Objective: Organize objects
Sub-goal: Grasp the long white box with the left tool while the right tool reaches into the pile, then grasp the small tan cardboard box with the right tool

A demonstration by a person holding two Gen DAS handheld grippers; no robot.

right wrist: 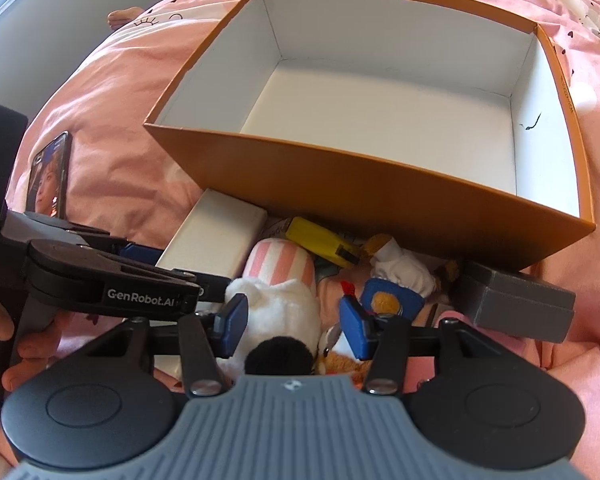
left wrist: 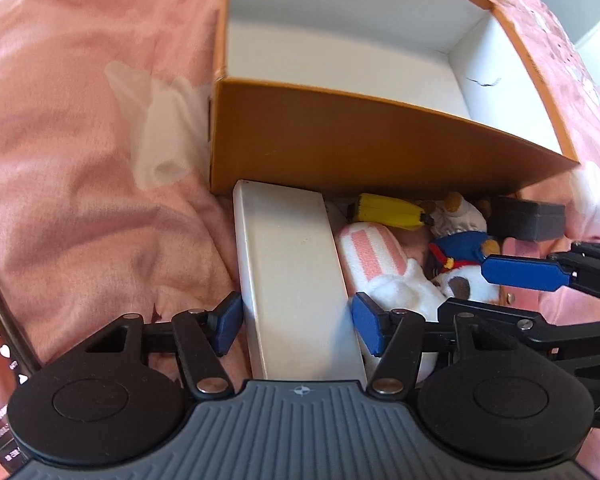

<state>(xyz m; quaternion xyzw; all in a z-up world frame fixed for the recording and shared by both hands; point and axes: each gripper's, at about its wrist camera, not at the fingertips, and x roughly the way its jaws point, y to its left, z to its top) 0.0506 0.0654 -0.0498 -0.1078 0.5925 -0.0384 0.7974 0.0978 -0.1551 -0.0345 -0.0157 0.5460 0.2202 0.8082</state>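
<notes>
An open orange box point(left wrist: 340, 136) with a white inside lies on the pink bedding; it also shows in the right wrist view point(right wrist: 340, 188). My left gripper point(left wrist: 296, 322) is shut on a long white box point(left wrist: 292, 264), also seen in the right wrist view point(right wrist: 216, 236). My right gripper point(right wrist: 294, 322) is open around a white and pink plush slipper point(right wrist: 278, 292), with its pads beside the slipper and not pressing it. The slipper point(left wrist: 380, 264) lies next to a plush dog in blue point(left wrist: 460, 256), a yellow object point(left wrist: 388, 210) and a grey box point(left wrist: 528, 216).
Pink bedding point(left wrist: 80, 160) surrounds everything. A phone point(right wrist: 48, 176) with a lit screen lies on the bed at the left. The grey box point(right wrist: 520, 304) sits right of the toys, the yellow object point(right wrist: 320, 240) against the orange box's front wall.
</notes>
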